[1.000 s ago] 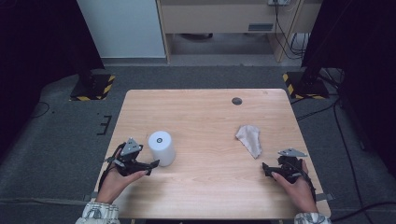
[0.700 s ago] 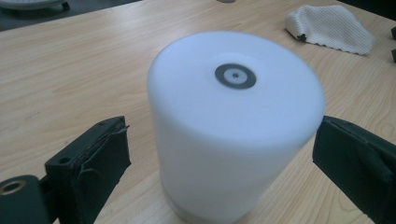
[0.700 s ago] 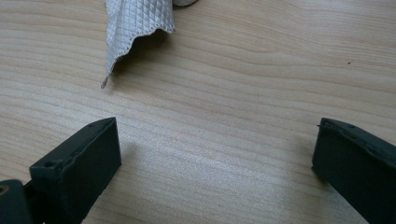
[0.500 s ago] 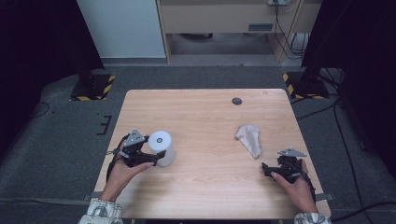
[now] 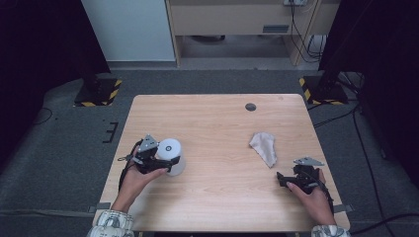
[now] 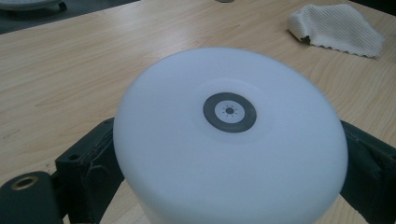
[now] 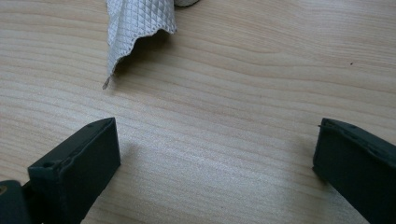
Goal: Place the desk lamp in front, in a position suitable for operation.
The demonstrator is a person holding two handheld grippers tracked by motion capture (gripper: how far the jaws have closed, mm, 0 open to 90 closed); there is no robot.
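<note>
Wooden table (image 5: 217,123), left claw (image 5: 165,165) clamped around tilted white cylinder (image 5: 170,154), right claw (image 5: 282,180) spread wide.

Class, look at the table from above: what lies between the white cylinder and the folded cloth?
Nothing: in the high view, bare wooden table runs between the white cylinder and the cloth.

High view overhead, 2 gripper views close

The white cylinder (image 6: 231,140) between the left gripper's jaws hides their tips and runs off the bottom edge, its near rim blurred. Beyond the right gripper's jaws, the cloth (image 7: 137,25) is cut by the top edge, with a dark object above it unidentifiable.
</note>
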